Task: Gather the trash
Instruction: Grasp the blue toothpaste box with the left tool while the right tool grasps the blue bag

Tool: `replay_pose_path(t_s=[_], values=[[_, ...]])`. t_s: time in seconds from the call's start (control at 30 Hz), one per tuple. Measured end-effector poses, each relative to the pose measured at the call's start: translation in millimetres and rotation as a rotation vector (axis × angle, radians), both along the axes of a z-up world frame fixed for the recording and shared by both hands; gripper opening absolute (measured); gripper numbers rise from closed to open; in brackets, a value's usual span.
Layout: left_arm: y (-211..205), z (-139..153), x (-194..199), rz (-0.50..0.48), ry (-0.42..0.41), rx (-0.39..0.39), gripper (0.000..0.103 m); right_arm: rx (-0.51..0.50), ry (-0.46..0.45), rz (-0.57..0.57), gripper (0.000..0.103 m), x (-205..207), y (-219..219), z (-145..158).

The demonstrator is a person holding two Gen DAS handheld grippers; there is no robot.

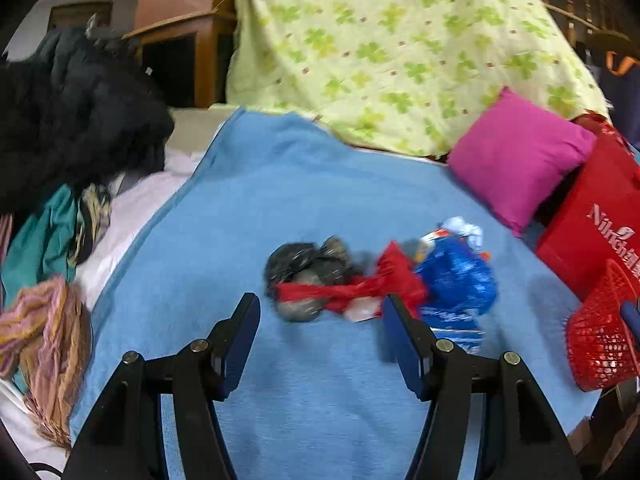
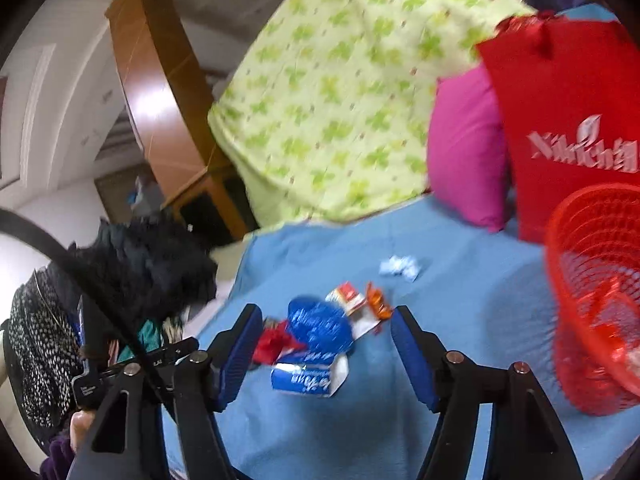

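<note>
A heap of trash lies on the blue blanket: a black crumpled bag, a red wrapper, a blue foil packet and white crumpled paper. My left gripper is open, just short of the black bag and red wrapper. In the right wrist view my right gripper is open around the blue packet, with the red wrapper, a blue-white carton, an orange wrapper and white paper nearby. A red mesh basket stands at the right, holding some red trash.
A pink cushion, a red bag and a green-patterned quilt lie behind the trash. Dark clothes and scarves are piled at the left. The basket also shows at the right edge of the left wrist view.
</note>
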State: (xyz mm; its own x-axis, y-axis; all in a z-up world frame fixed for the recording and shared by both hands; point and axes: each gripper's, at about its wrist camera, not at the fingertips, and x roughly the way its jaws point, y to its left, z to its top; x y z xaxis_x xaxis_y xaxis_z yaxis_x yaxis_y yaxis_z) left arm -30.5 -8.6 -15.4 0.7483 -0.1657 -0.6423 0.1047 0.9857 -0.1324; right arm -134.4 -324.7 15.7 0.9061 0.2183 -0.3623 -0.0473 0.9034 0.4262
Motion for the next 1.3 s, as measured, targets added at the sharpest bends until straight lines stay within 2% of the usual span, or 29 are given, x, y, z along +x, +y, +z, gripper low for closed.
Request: replay_pose_path(t_s=[0.07,0.17,0.3,0.5,0.6,0.7,0.77,0.8,0.83,0.9,1.17,1.3], values=[[5,-10,7,0.022,0.032,-0.018,0.064,0.010,0.040,0.020,0.071,15,8,-9],[18,-21,18,0.057,0.081,-0.048,0.064,-0.030,0.094,0.032,0.071,43,19,-17],[19,-28,22,0.057,0.088,-0.036,0.064,-0.057,0.148,0.065,0.073,79,32,-29],[-4,-42,26,-0.071,0.151,-0.074,0.064,-0.045,0.249,0.125,0.073,143,41,-56],[-18,-48,27,-0.131,0.170,-0.068,0.064,-0.085,0.284,0.124,0.073,164,49,-67],[-31,-50,26,-0.171,0.174,-0.060,0.064,-0.081,0.308,0.139,0.073,177,53,-77],[-38,-51,28,-0.196,0.181,-0.066,0.064,-0.063,0.328,0.157,0.068,181,53,-81],[-41,-52,28,-0.212,0.185,-0.075,0.064,-0.056,0.332,0.166,0.050,181,53,-82],[-43,-52,28,-0.228,0.188,-0.084,0.064,-0.058,0.339,0.177,0.039,181,52,-82],[-50,-53,27,-0.257,0.186,-0.088,0.064,-0.066,0.337,0.174,0.033,178,49,-81],[-77,-56,24,-0.341,0.173,-0.105,0.064,-0.037,0.308,0.130,0.031,146,15,-66],[-86,-60,24,-0.370,0.181,-0.093,0.064,-0.081,0.313,0.075,0.031,127,0,-60]])
